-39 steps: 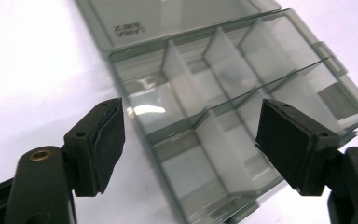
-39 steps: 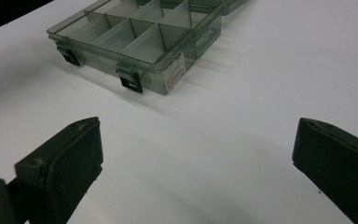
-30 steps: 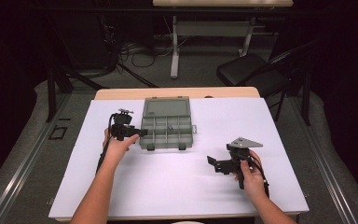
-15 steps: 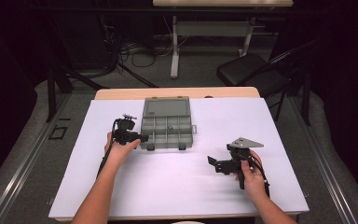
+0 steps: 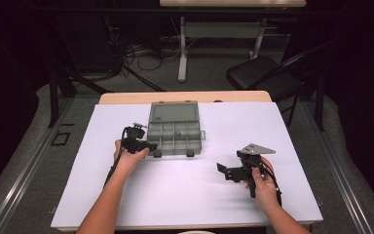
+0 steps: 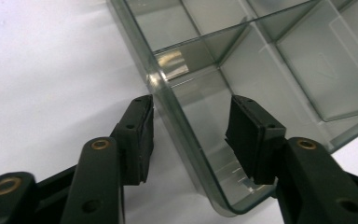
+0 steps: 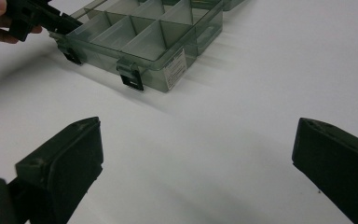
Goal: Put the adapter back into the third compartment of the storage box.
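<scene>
A clear grey compartment box [image 5: 175, 135] lies open on the white table, its lid [image 5: 173, 113] laid flat behind it. My left gripper [image 5: 148, 145] is at the box's front-left corner. In the left gripper view the open left gripper [image 6: 189, 135] straddles the box's side wall [image 6: 186, 123], one jaw outside and one inside, neither pressing on it. The compartments [image 6: 279, 60] look empty. My right gripper [image 5: 222, 170] hovers open over bare table to the box's right front. In the right gripper view the right gripper [image 7: 196, 154] faces the box [image 7: 144, 42] and the left gripper [image 7: 60, 23].
Two black latches [image 7: 131, 77] hang from the box's front wall. The white table cover [image 5: 185, 195] spreads wide in front of the box. Beyond the table's far edge stand a black chair [image 5: 263, 78] and a desk frame [image 5: 182, 53] with cables on the floor.
My left gripper has slid nearer and to the right along the box's left side, reaching its front-left corner. The right gripper has stayed in place.
</scene>
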Demonstrator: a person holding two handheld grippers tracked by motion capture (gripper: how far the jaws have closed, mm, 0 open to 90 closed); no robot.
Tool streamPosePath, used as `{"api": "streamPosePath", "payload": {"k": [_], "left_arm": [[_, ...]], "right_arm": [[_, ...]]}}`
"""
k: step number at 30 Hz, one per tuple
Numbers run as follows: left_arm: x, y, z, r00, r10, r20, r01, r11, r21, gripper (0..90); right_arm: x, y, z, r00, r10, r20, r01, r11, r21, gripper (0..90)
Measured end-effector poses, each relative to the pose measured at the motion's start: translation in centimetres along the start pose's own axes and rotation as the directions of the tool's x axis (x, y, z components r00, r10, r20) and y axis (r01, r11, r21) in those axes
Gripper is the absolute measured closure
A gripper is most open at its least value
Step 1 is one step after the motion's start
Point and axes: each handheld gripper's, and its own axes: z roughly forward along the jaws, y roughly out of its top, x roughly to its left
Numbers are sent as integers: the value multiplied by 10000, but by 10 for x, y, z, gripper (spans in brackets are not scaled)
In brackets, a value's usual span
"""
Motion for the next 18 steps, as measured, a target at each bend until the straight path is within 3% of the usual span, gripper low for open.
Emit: {"api": "streamPosePath", "payload": {"k": [10,15,18], "left_arm": [[0,-1,-1,10000,-51,-11,51,10000,-5,532],[1,-1,-1,10000,-69,10,69,10000,-12,532],[0,-1,0,9999,-117,-26,117,9999,-19,533]], "right_arm": [[-1,0,2,9999,159,-28,-158,9998,72,17],[-5,4,2,9964,556,-645,-543,9983,225,20],[-9,11,1,9943,820,-677,-804,9964,272,20]]}}
